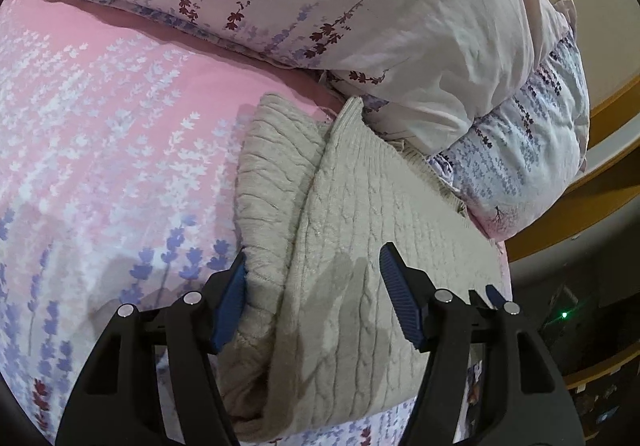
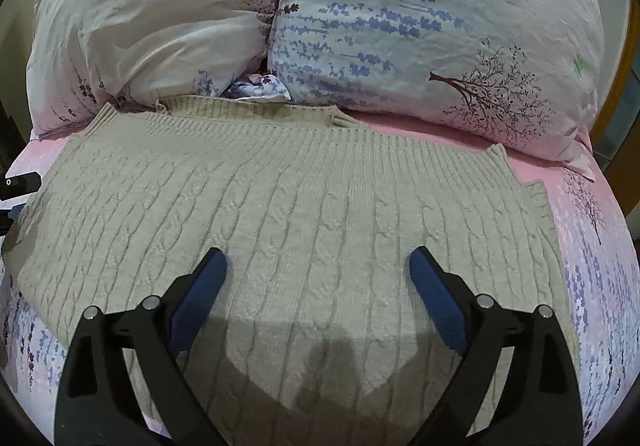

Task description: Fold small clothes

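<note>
A beige cable-knit sweater (image 2: 304, 189) lies spread on the pink floral bedsheet (image 2: 592, 230), its ribbed hem toward the pillows. In the left wrist view the sweater (image 1: 360, 213) shows a raised fold running along its left side. My left gripper (image 1: 314, 270) is open, its jaws straddling that folded edge, with the left blue pad (image 1: 232, 294) touching the knit. My right gripper (image 2: 318, 266) is open and empty, low over the middle of the sweater.
Two floral pillows (image 2: 420, 25) lie against the sweater's far edge. The pink sheet (image 1: 100, 105) stretches away to the left of the sweater. A wooden bed frame (image 1: 608, 125) and a dark room with a green light lie to the right.
</note>
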Action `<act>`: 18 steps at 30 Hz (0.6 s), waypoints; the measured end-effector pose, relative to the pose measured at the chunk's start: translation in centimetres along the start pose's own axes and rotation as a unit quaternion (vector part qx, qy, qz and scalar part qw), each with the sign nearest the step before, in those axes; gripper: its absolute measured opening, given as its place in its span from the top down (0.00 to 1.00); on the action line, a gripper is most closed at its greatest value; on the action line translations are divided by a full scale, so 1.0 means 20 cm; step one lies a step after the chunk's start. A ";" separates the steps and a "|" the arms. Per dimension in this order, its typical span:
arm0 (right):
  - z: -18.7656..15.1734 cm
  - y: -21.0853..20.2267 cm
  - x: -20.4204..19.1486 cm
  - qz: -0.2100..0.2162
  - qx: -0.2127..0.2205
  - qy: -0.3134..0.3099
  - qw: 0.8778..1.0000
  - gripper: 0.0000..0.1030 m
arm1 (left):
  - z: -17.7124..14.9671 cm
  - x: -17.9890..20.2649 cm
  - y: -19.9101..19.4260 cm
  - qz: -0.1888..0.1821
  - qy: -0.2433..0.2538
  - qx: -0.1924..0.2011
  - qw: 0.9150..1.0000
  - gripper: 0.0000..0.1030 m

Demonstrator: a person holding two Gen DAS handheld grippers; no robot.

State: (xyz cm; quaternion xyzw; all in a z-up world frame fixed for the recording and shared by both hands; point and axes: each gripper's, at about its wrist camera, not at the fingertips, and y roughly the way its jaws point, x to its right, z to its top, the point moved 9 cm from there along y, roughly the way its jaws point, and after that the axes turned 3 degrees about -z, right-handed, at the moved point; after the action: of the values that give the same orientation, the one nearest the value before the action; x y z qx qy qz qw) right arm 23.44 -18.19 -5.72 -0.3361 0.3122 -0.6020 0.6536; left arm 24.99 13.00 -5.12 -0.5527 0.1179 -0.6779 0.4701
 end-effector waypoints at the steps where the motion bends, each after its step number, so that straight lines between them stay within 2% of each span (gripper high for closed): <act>1: 0.00 0.00 0.00 0.000 0.000 0.001 1.000 0.10 | 0.00 0.00 0.00 0.000 -0.002 0.000 1.000 0.37; 4: 0.00 0.00 0.00 0.001 0.000 0.001 1.000 0.10 | 0.00 0.01 0.01 0.003 -0.004 0.001 1.000 0.40; 13: 0.00 -0.01 0.00 0.003 0.000 0.001 1.000 0.09 | 0.01 0.07 0.05 -0.005 0.001 -0.006 1.000 0.58; 15: 0.00 -0.01 0.00 0.003 0.000 0.001 1.000 0.09 | 0.01 0.05 0.05 0.011 0.007 -0.009 1.000 0.67; 17: 0.00 -0.01 0.00 0.004 0.000 0.001 1.000 0.09 | 0.01 0.04 0.04 0.037 0.023 -0.011 0.999 0.66; 18: 0.00 -0.01 0.00 0.006 0.000 0.000 1.000 0.09 | 0.02 0.01 0.03 0.055 0.024 -0.012 0.998 0.61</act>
State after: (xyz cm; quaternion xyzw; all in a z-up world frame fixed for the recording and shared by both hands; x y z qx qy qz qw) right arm 23.42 -18.10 -5.59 -0.3341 0.3143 -0.5984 0.6569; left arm 25.63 12.61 -5.24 -0.5341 0.1676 -0.6627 0.4974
